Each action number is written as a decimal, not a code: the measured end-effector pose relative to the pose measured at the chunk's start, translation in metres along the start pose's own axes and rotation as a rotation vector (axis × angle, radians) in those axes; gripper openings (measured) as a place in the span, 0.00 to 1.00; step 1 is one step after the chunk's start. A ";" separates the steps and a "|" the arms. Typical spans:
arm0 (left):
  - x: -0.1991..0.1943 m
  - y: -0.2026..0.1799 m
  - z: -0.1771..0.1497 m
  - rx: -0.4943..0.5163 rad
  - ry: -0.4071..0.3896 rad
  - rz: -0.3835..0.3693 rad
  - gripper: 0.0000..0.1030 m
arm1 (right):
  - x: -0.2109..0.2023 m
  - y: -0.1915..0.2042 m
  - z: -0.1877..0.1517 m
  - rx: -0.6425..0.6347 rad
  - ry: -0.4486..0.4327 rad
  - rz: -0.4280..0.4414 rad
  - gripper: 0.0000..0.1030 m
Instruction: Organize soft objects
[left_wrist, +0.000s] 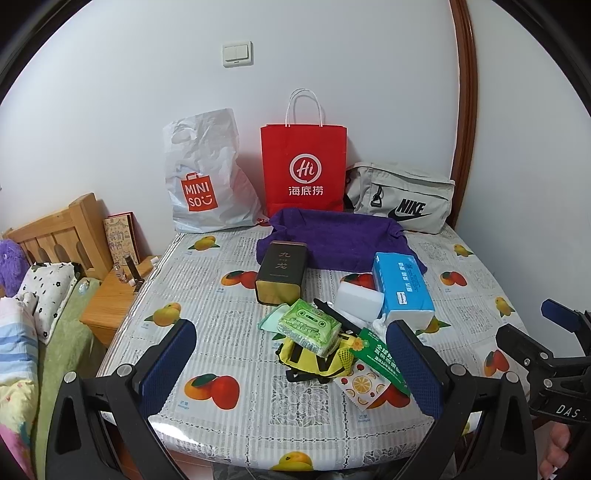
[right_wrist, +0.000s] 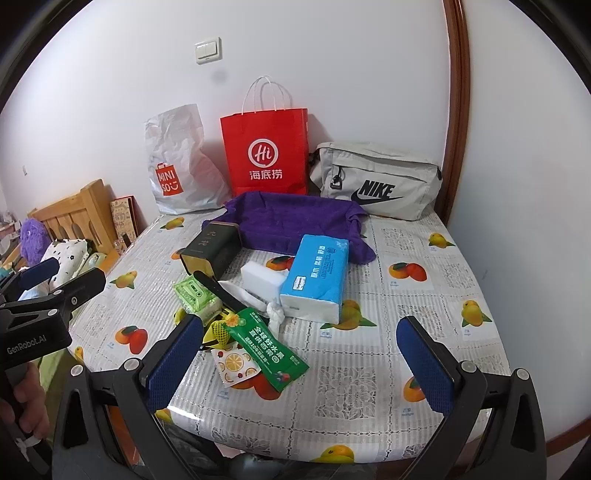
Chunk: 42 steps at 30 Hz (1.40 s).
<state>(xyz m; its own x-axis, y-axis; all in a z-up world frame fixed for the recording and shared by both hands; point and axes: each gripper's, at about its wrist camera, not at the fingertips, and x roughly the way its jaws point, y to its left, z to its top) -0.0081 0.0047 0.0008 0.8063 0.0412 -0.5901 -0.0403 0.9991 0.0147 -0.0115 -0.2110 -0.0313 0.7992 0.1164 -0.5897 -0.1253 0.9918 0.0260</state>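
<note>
On the fruit-print tablecloth (left_wrist: 229, 295) in front of you, the soft things sit in one loose heap at the middle. Your left gripper (left_wrist: 291, 365) hovers low over the near edge, fingers spread wide, nothing between them, and the heap sits right in that gap. Your right gripper (right_wrist: 306, 354) hangs beside it, fingers just as wide apart, empty too, with bare cloth ahead of it.

Look at the heap: a green tissue packet (left_wrist: 308, 326) lies on top of a yellow pouch (left_wrist: 306, 363), and a long green wrapper (right_wrist: 269, 349) slants off to the right over a small fruit-print sachet (right_wrist: 236, 365). Just behind, a white sponge block (right_wrist: 260, 275) touches the blue tissue pack (right_wrist: 316, 273), with a crumpled white tissue (right_wrist: 275, 312) at the pack's near corner. A dark tin (left_wrist: 282, 273) stands left of them, tilted back a little.

Further back you have the purple towel (left_wrist: 332, 240) spread flat, its right edge tucked behind the blue pack. Along the wall stand three bags in a row: the white plastic bag (left_wrist: 208, 177) on the left, the red paper bag (left_wrist: 304, 166) upright in the middle, and the grey waist bag (left_wrist: 402, 199) lying on the right.
</note>
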 end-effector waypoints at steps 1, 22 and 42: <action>0.000 0.000 0.001 0.000 0.001 -0.001 1.00 | 0.000 0.000 0.000 0.001 -0.001 0.000 1.00; -0.002 0.002 0.001 0.000 0.001 -0.004 1.00 | -0.004 0.001 -0.001 0.002 -0.007 0.006 1.00; -0.003 0.001 0.002 0.004 -0.001 -0.002 1.00 | -0.005 0.000 0.000 0.007 -0.008 0.006 1.00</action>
<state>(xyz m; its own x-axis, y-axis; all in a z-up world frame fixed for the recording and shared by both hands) -0.0097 0.0061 0.0039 0.8072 0.0389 -0.5890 -0.0359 0.9992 0.0167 -0.0151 -0.2119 -0.0286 0.8029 0.1224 -0.5834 -0.1259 0.9914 0.0348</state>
